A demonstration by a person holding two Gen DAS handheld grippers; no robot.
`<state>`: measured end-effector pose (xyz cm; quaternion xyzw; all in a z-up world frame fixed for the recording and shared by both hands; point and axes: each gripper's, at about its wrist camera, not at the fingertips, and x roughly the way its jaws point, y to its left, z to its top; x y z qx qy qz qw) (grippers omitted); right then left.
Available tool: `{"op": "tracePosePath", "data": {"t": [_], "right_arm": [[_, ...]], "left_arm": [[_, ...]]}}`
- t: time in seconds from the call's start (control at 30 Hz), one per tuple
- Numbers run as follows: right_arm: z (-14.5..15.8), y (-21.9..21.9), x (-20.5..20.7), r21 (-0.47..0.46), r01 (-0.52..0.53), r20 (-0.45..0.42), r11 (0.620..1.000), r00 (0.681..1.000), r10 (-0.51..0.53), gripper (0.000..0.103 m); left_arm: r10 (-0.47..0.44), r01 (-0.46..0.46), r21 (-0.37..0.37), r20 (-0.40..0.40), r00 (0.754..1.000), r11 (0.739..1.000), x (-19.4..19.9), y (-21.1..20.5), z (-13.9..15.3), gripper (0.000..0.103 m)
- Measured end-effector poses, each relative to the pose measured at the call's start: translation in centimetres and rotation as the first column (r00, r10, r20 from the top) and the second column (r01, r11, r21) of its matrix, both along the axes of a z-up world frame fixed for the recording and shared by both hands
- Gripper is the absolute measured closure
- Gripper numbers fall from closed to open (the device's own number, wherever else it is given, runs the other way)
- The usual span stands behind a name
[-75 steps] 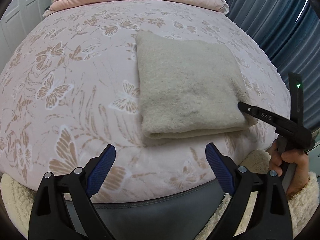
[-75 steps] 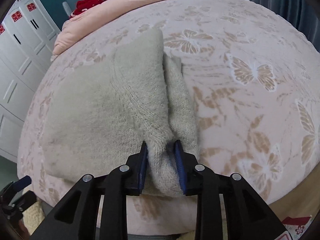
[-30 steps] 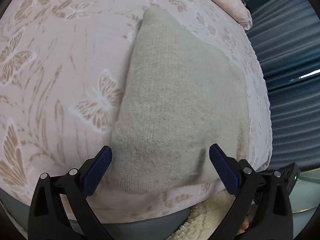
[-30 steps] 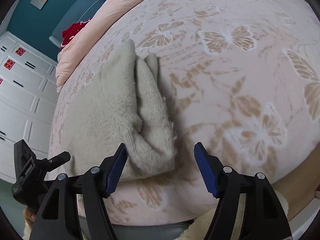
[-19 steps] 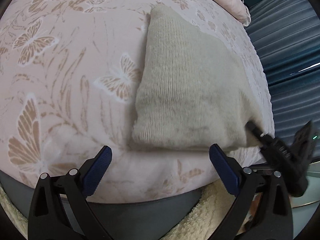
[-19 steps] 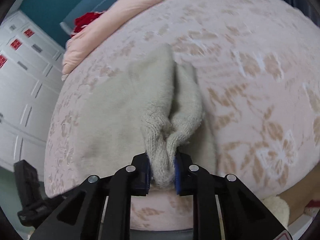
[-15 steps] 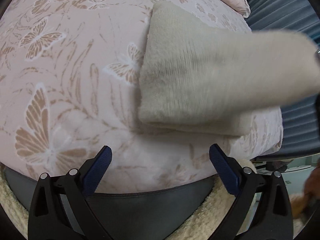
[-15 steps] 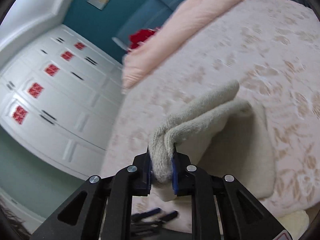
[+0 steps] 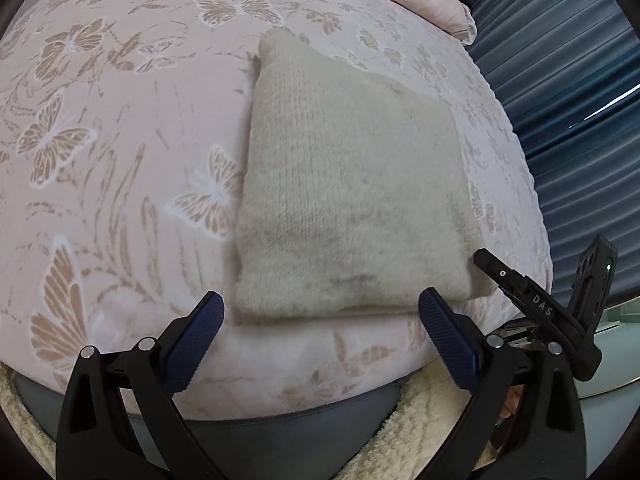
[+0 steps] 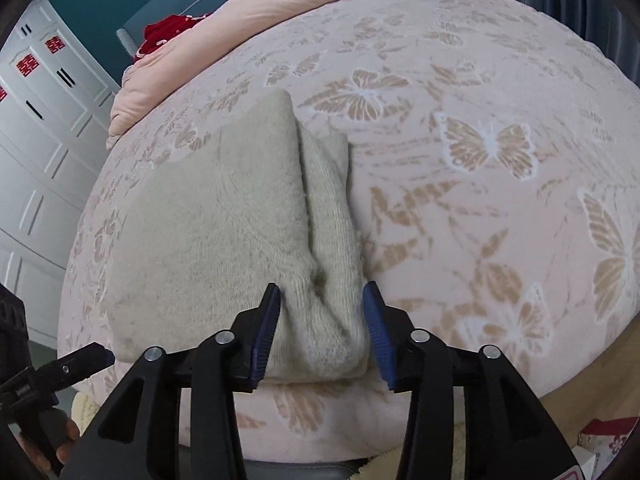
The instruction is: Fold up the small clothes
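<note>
A folded beige knit garment (image 9: 344, 200) lies flat on the pink butterfly bedspread (image 9: 112, 160) near the bed's front edge. My left gripper (image 9: 320, 328) is open and empty, just in front of the garment's near edge. In the right wrist view the garment (image 10: 208, 232) shows its stacked folded layers. My right gripper (image 10: 320, 328) is part open, its blue pads on either side of the garment's near right corner with small gaps. The right gripper also shows in the left wrist view (image 9: 540, 308), at the garment's right corner.
A pink duvet (image 10: 280, 4) with a red item (image 10: 168, 32) lies at the head of the bed. White wardrobes (image 10: 36, 120) stand on the left, blue curtains (image 9: 568, 120) on the right. A cream fleece sleeve (image 9: 420, 432) and the grey bed base (image 9: 280, 428) lie below the grippers.
The right gripper lifted the garment's right side while shut on it, laid it back down flat, and has opened its jaws. The left gripper stayed open in front of the garment.
</note>
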<state>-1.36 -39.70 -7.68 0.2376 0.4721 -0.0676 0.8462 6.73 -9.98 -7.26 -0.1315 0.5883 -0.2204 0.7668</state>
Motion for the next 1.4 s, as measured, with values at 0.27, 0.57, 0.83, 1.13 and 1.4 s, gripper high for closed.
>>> {"op": "tracePosePath", "data": {"t": [0.27, 0.57, 0.83, 1.13, 1.4], "right_arm": [[-4.4, -2.5, 4.8, 0.219, 0.023, -0.030, 0.976, 0.999, -0.017, 0.026], [-4.2, -1.0, 6.5, 0.169, 0.021, -0.039, 0.985, 0.999, -0.014, 0.019], [-0.2, -3.4, 15.3, 0.175, -0.043, 0.061, 0.984, 0.998, 0.033, 0.023], [0.8, -1.8, 18.4, -0.006, -0.136, 0.093, 0.991, 0.986, 0.136, 0.090], [-0.8, -4.5, 12.5, 0.086, 0.045, 0.038, 0.995, 0.998, -0.048, 0.031]], "left_arm": [[0.032, -0.038, -0.047, -0.111, 0.993, 0.998, 5.5, -2.1, -4.1, 0.006], [0.016, -0.028, -0.078, -0.144, 0.989, 0.997, 6.0, -2.9, -6.0, 0.005], [0.013, -0.019, -0.056, -0.111, 0.994, 0.998, 5.2, -2.8, -6.2, 0.005], [0.016, -0.021, -0.044, -0.118, 0.993, 0.999, 5.2, -2.6, -6.1, 0.005], [0.003, 0.000, 0.033, -0.084, 0.996, 0.999, 5.0, -4.0, -5.6, 0.005]]}}
